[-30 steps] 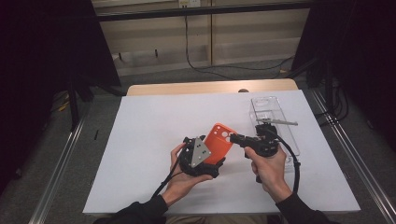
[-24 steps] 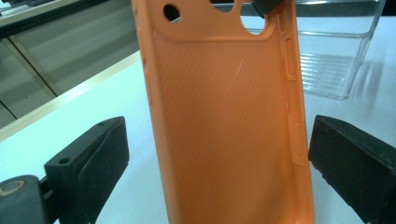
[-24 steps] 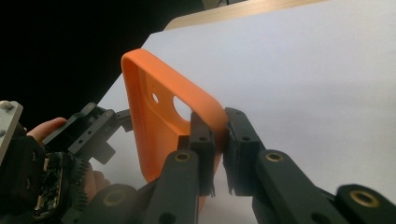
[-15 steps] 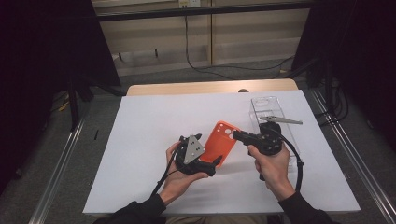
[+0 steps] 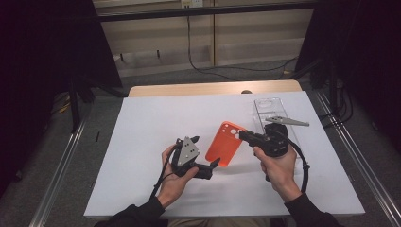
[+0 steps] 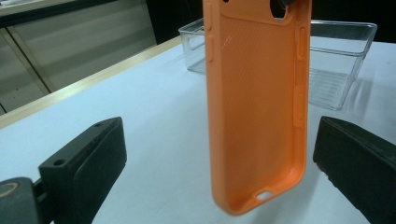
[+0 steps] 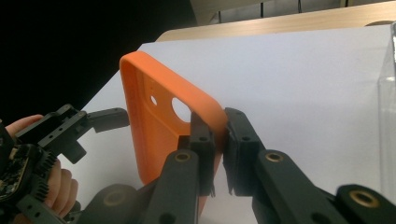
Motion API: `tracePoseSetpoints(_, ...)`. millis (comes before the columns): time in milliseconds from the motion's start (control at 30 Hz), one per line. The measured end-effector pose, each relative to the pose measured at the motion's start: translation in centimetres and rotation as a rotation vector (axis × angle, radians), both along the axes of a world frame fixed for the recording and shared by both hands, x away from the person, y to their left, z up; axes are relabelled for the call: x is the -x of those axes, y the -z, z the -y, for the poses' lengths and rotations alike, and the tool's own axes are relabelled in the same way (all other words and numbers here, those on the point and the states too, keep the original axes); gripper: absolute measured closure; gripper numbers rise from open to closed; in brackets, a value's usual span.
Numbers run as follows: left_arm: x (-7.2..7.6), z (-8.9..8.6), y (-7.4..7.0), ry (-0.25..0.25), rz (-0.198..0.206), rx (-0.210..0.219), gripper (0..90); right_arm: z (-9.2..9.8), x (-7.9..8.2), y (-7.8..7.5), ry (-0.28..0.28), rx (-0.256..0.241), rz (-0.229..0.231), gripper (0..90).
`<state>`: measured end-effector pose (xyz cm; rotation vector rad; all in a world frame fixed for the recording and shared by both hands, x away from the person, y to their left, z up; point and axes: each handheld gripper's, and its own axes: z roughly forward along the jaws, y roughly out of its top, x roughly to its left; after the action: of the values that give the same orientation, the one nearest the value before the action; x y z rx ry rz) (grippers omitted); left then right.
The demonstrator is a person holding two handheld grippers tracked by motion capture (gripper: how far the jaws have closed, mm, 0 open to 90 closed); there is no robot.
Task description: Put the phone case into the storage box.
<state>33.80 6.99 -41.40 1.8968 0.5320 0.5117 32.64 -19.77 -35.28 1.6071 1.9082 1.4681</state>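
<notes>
An orange phone case point(image 5: 225, 143) hangs above the white table, held by its camera-hole end. My right gripper point(image 5: 243, 135) is shut on that edge; in the right gripper view its jaws pinch the orange phone case point(image 7: 159, 116) rim at my right gripper point(image 7: 220, 135). My left gripper point(image 5: 212, 165) stands open just below the case's lower end. In the left gripper view the orange phone case point(image 6: 259, 102) hangs upright between the two wide-apart jaws of my left gripper point(image 6: 219, 158), touching neither.
A clear plastic tray point(image 5: 273, 113) sits at the right back of the white table point(image 5: 142, 123); the same clear plastic tray point(image 6: 336, 65) shows behind the case. A wooden edge point(image 5: 189, 89) runs along the far side.
Both grippers and the case have shifted slightly toward the near edge. The case's lower end now hangs between my left gripper's open jaws.
</notes>
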Motion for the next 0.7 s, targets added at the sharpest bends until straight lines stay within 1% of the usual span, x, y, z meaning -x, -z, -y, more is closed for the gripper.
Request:
tracePoseSetpoints(67, 0.1, -0.3, -0.1, 0.006, -0.001, -0.001, 2.5, 0.2, 0.0, -0.1, 0.003, -0.003, 0.003, 82.3)
tracePoseSetpoints(100, 0.2, -0.5, -0.1, 0.004, 0.0, 0.01, 2.4, 0.3, 0.0, -0.1, 0.008, -0.002, 0.007, 82.3)
tracePoseSetpoints(133, 0.2, -0.6, -0.2, 0.003, 0.004, 0.011, 2.5, 0.4, 0.0, -0.1, 0.008, 0.001, 0.013, 82.3)
tracePoseSetpoints(233, 0.1, -1.2, -0.3, -0.023, 0.007, 0.025, 2.4, 0.8, 0.0, -0.2, 0.015, 0.009, 0.022, 82.3)
tracePoseSetpoints(333, 0.1, -1.9, -0.2, -0.043, 0.011, 0.025, 2.5, 1.1, 0.1, -0.3, 0.019, 0.014, 0.029, 82.3)
tracePoseSetpoints(400, 0.1, -2.2, -0.2, -0.051, 0.004, 0.023, 2.2, 1.3, 0.1, -0.4, 0.02, 0.02, 0.036, 82.3)
tracePoseSetpoints(467, 0.2, -2.5, -0.3, -0.065, 0.011, 0.028, 2.3, 1.4, 0.1, -0.4, 0.02, 0.023, 0.044, 82.3)
tracePoseSetpoints(567, 0.4, -3.0, -0.5, -0.071, 0.017, 0.044, 2.4, 1.4, 0.1, -0.5, 0.021, 0.034, 0.055, 82.3)
tracePoseSetpoints(633, 0.5, -3.2, -0.6, -0.081, 0.026, 0.055, 2.4, 1.5, 0.0, -0.5, 0.029, 0.038, 0.054, 82.3)
tracePoseSetpoints(700, 0.6, -3.5, -0.6, -0.095, 0.042, 0.057, 2.2, 1.7, 0.0, -0.6, 0.033, 0.035, 0.058, 82.3)
